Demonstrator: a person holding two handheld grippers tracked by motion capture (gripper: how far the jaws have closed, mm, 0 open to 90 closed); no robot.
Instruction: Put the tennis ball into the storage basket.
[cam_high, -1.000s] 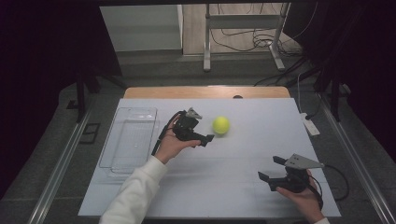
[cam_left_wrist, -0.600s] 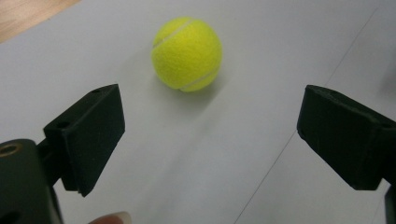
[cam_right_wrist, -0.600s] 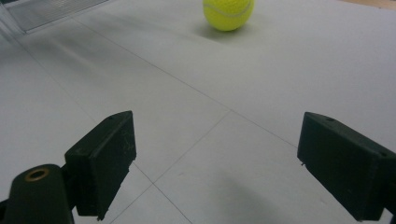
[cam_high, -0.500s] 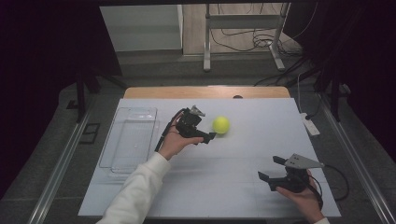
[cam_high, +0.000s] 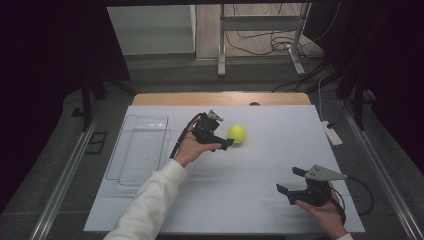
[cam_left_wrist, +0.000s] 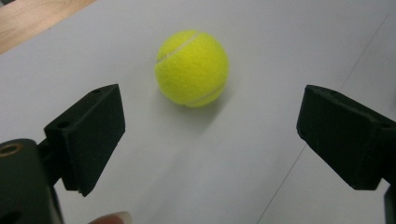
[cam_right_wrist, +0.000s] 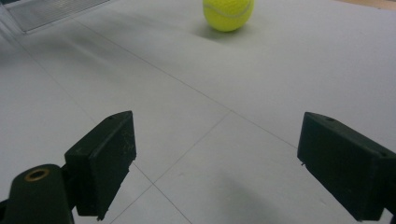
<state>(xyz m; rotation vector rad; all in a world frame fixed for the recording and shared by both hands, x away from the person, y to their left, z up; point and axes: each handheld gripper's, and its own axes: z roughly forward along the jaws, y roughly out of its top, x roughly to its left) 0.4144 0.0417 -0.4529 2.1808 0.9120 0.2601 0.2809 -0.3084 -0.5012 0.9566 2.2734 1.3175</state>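
While jaws gape, left hand-held gripper (cam_high: 231, 143) nears tennis ball (cam_high: 237, 133)

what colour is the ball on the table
Yellow-green with a pale curved seam, a tennis ball; clearest in the left gripper view.

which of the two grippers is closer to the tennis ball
The left gripper: its open jaws sit right beside the tennis ball, not touching it. The right gripper rests far off near the table's front edge, also open.
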